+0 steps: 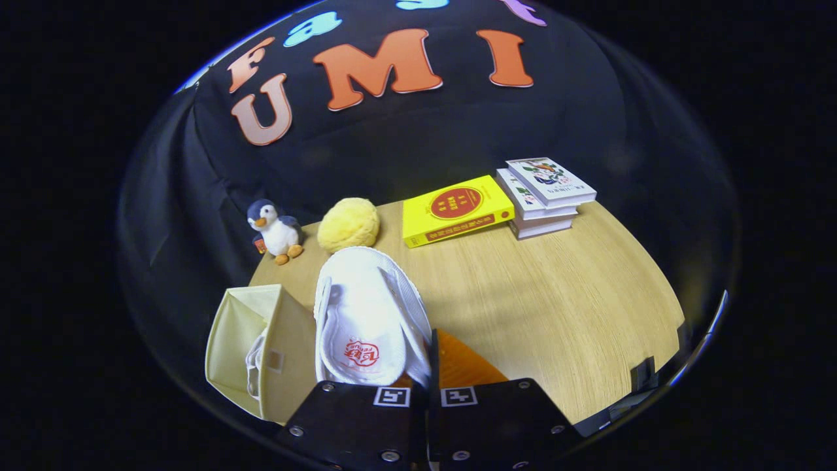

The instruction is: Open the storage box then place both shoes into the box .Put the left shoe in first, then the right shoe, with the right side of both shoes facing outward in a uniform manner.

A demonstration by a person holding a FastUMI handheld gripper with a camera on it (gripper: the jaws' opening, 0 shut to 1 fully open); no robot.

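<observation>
Beside the storage box (261,347), fingers (451,363) clamp a white shoe (366,314).

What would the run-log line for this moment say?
gripper: shut on white shoe | shoe: held above table, beside box | box: open, one shoe inside | stage: second shoe not yet placed

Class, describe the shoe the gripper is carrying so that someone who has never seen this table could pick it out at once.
Start at the wooden table and find the pale cream storage box. Right beside the box, gripped between the gripper fingers, is a white mesh shoe. Its red printed logo inside the heel sets it apart from the yellow fluffy ball beyond it.
</observation>
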